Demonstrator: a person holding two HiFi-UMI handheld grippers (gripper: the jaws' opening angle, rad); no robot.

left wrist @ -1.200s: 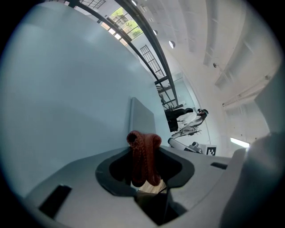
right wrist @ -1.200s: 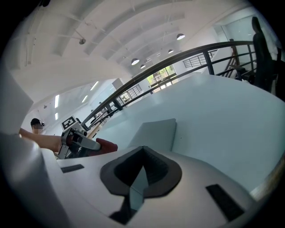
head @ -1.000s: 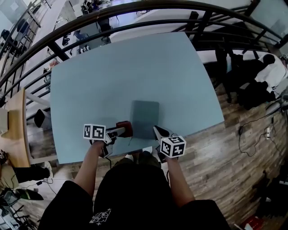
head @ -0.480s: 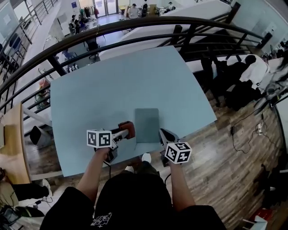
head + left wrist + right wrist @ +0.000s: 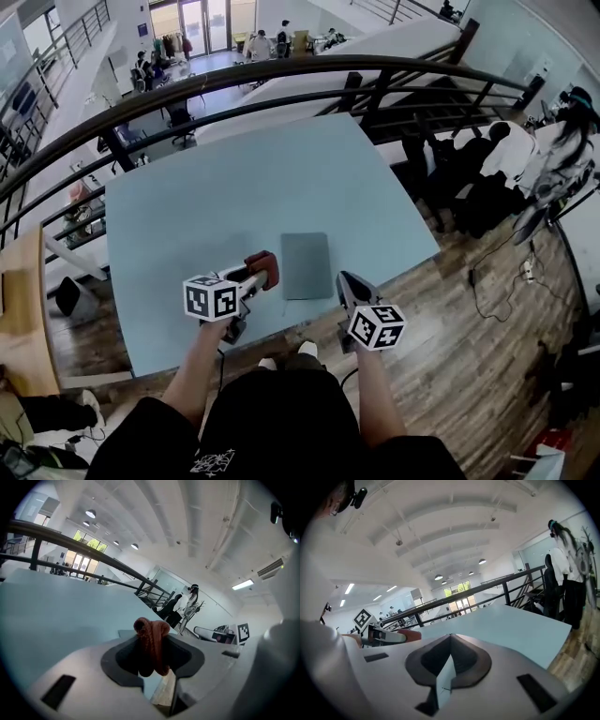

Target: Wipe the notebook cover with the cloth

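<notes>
Blue table (image 5: 187, 206); one notebook (image 5: 307, 265); one cloth (image 5: 264, 267) (gripped in left claw (image 5: 257, 276)).

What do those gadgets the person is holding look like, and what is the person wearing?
The left gripper and right gripper are pale grey with pointed jaws, each carrying a white cube of black square markers. The person wears a black short-sleeved shirt.
</notes>
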